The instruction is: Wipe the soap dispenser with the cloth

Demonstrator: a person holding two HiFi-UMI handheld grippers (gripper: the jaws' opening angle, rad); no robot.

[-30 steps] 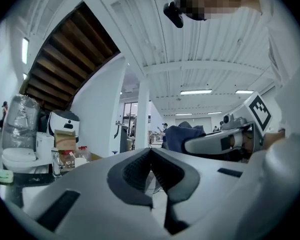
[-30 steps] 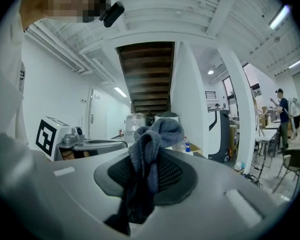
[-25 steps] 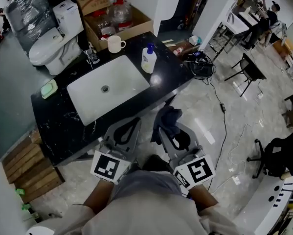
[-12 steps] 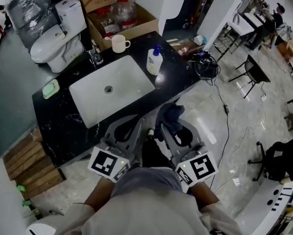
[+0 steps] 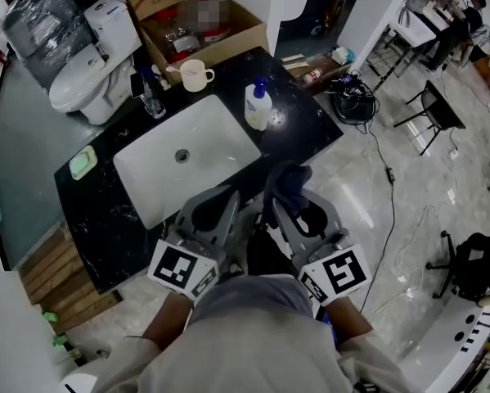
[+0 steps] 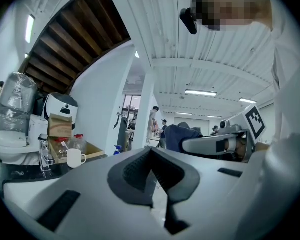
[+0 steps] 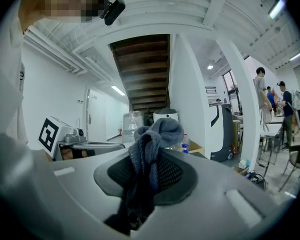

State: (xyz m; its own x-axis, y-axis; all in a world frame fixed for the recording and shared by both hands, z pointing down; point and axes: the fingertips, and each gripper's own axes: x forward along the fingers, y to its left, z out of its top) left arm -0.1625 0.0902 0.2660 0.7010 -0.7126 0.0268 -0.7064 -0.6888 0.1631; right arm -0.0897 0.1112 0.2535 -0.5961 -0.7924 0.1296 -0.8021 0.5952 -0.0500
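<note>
Grey cloth point(image 7: 152, 139) stays pinched in the right claw point(image 5: 284, 193); the left claw point(image 5: 227, 200) is closed and empty. Both have advanced to the bench point(image 5: 310, 133) edge, nearer the dispenser point(image 5: 258, 105) beside the sink point(image 5: 208, 137), so wiping looks close.

Right gripper point(image 7: 148, 170) has its jaws clamped on a grey-blue cloth point(image 7: 157, 131). The cloth bunches up above the pads and hangs dark below them. The left gripper point(image 7: 109, 145) sits beside it at frame left, marker cube showing. Behind are the brown underside of a staircase point(image 7: 142, 69), a white pillar point(image 7: 190, 94) and people point(image 7: 262, 99) standing far right.
</note>
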